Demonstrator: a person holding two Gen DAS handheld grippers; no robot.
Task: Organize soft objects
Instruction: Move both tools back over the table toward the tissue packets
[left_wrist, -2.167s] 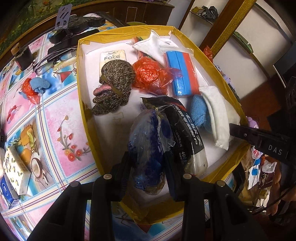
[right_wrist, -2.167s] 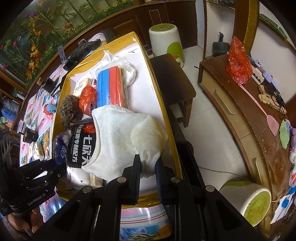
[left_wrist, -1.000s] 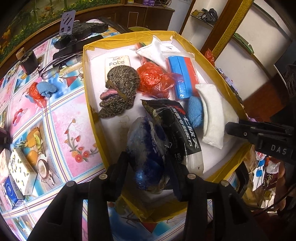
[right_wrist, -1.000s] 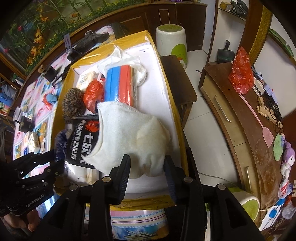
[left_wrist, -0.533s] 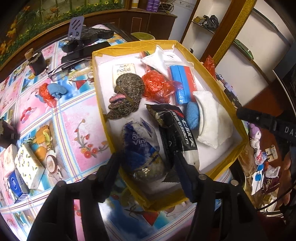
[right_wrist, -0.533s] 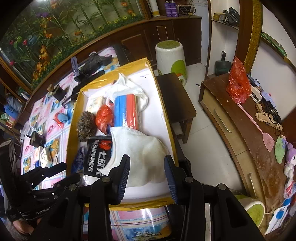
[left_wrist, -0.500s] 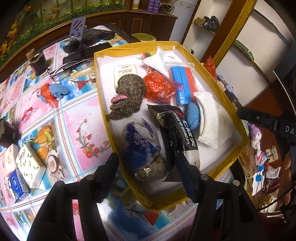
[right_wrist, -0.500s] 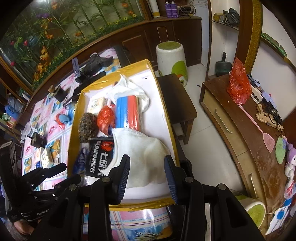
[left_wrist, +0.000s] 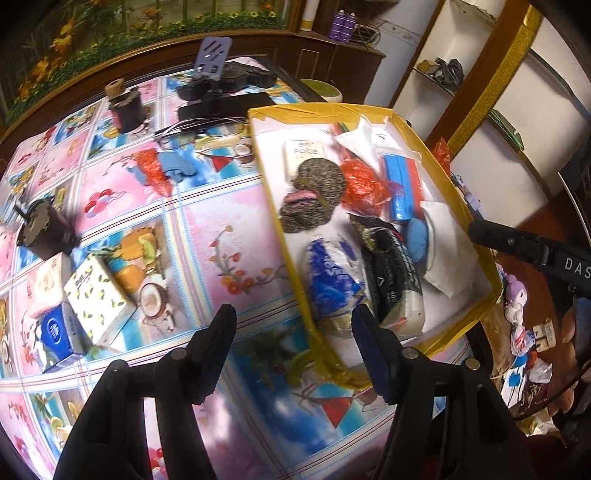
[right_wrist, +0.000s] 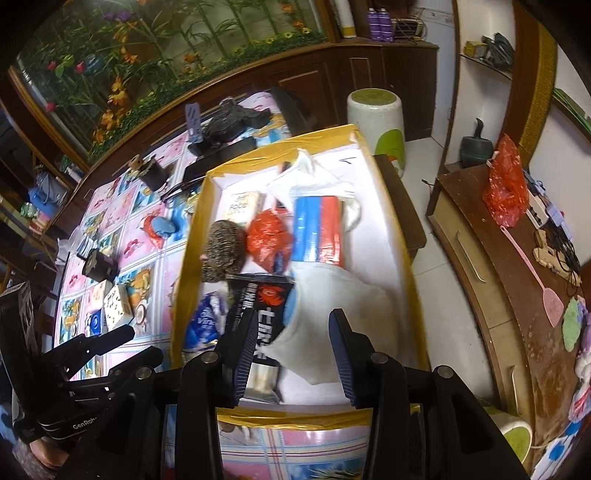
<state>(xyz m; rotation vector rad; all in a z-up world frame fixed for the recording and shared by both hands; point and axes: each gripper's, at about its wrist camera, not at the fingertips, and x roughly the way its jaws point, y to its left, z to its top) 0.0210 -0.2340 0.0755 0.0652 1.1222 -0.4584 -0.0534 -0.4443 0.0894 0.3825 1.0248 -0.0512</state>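
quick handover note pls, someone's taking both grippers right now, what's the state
Left gripper: open, empty, above the table edge beside the yellow-rimmed box.
Right gripper: jaws opening, nothing pressed between them, above the white cloth.
In the box: blue plastic bag, black packet, white cloth, grey knitted item, red plastic bag, blue-and-red pack.
Left on the table: a small red bag with a blue cloth, and tissue packs.
Next, probably: pick those up and box them.
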